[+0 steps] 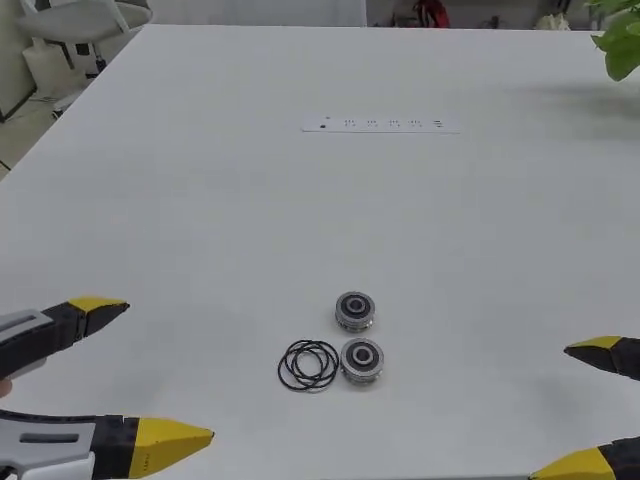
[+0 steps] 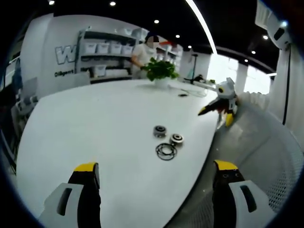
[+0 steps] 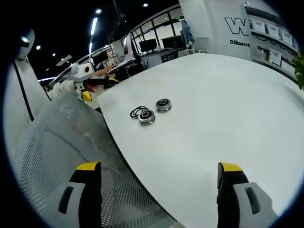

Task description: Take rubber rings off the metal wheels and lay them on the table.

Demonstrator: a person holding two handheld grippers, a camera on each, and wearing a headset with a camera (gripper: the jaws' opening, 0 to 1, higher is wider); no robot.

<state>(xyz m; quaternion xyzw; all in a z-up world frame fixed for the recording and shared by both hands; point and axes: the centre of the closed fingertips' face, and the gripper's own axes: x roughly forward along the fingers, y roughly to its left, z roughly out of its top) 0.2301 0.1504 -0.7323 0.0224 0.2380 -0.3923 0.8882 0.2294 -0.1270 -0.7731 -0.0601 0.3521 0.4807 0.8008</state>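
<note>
Two small metal wheels sit close together on the white table: one (image 1: 355, 310) further back, one (image 1: 361, 359) nearer me. Left of the nearer wheel lies a loose pile of thin black rubber rings (image 1: 308, 365). The same wheels (image 2: 160, 131) (image 2: 176, 138) and rings (image 2: 166, 151) appear in the left gripper view, and the wheels (image 3: 163, 105) (image 3: 146, 117) and rings (image 3: 137, 112) in the right gripper view. My left gripper (image 1: 160, 372) stands open at the lower left, well away from them. At the lower right my right gripper (image 1: 590, 408) is open too. Both hold nothing.
A white power strip (image 1: 380, 124) lies flat further back on the table (image 1: 200, 200). A green plant (image 1: 620, 40) stands at the far right corner. Chairs stand beyond the far left edge. A mesh chair back (image 3: 61, 142) is near the front edge.
</note>
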